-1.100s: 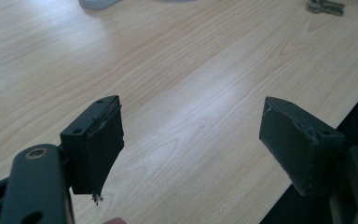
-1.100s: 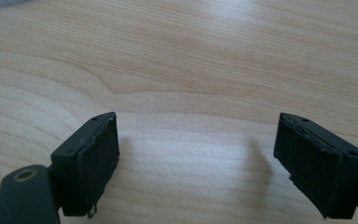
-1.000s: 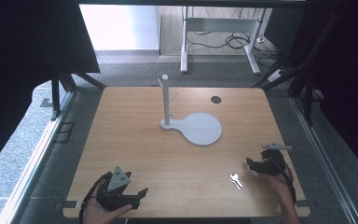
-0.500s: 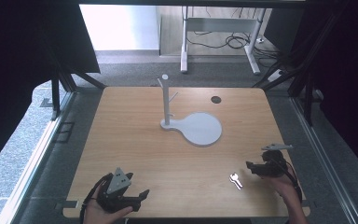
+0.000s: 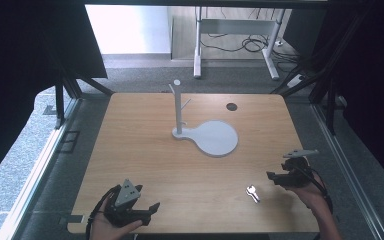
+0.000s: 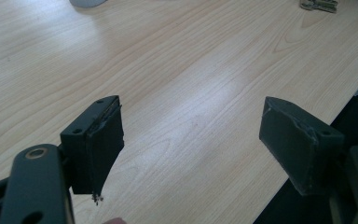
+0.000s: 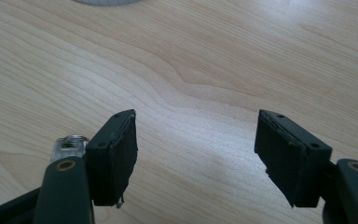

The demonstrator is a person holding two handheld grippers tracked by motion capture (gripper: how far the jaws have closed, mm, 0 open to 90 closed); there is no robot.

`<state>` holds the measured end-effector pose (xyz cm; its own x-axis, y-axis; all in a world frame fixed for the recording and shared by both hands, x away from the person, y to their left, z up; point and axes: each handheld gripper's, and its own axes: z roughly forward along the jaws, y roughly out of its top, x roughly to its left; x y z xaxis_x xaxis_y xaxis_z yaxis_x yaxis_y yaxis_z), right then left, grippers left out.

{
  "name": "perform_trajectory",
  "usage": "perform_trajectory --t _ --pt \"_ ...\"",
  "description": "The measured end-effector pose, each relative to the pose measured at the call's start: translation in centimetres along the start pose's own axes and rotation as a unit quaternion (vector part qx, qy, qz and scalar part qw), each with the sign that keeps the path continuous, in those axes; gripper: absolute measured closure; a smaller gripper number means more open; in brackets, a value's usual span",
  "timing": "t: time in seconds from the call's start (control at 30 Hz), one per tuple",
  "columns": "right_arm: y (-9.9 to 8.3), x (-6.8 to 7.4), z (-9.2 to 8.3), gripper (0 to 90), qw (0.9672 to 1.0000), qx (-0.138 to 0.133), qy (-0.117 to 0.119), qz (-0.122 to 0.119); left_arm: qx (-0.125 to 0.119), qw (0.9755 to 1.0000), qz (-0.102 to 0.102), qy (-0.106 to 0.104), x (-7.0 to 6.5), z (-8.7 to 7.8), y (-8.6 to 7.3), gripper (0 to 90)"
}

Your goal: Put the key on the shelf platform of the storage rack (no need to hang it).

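Note:
A small silver key [image 5: 252,193] lies flat on the wooden table [image 5: 145,150] near the front right. My right gripper [image 5: 276,176] hovers just right of it, open and holding nothing; in the right gripper view the key's ring end [image 7: 70,143] peeks out behind the left jaw. My left gripper [image 5: 150,209] is at the front left corner, open and empty, with bare wood between its jaws [image 6: 191,140]. The key [image 6: 318,4] appears far off at the top right of the left gripper view. A white stand [image 5: 178,107] with a pegged post rises from a round base [image 5: 215,137] mid-table.
A small dark round hole [image 5: 231,106] marks the table's back right. The table's front edge runs close under both hands. Beyond the far edge are grey floor, a desk frame [image 5: 235,45] and cables.
The right gripper has drifted slightly right and toward the front edge, away from the key. The left gripper has barely moved.

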<state>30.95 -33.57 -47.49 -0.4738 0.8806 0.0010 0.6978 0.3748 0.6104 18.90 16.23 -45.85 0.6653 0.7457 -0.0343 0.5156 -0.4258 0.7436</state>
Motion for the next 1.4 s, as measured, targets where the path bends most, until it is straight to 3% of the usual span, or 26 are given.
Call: perform_trajectory --t 0.67,1.0,1.4 --pt "1.9 1.7 -0.9 33.3 0.9986 0.03 0.029 -0.033 0.002 1.0 -0.007 0.003 0.6 0.2 -0.3 22.2" --pt "2.6 3.2 -1.1 33.3 0.9959 0.056 0.036 -0.062 0.001 1.0 -0.006 0.002 0.6 0.2 -0.2 22.2" --pt "2.9 4.3 -0.9 33.1 0.9936 0.075 0.044 -0.073 0.001 1.0 -0.008 0.0 0.6 0.4 -0.2 22.3"
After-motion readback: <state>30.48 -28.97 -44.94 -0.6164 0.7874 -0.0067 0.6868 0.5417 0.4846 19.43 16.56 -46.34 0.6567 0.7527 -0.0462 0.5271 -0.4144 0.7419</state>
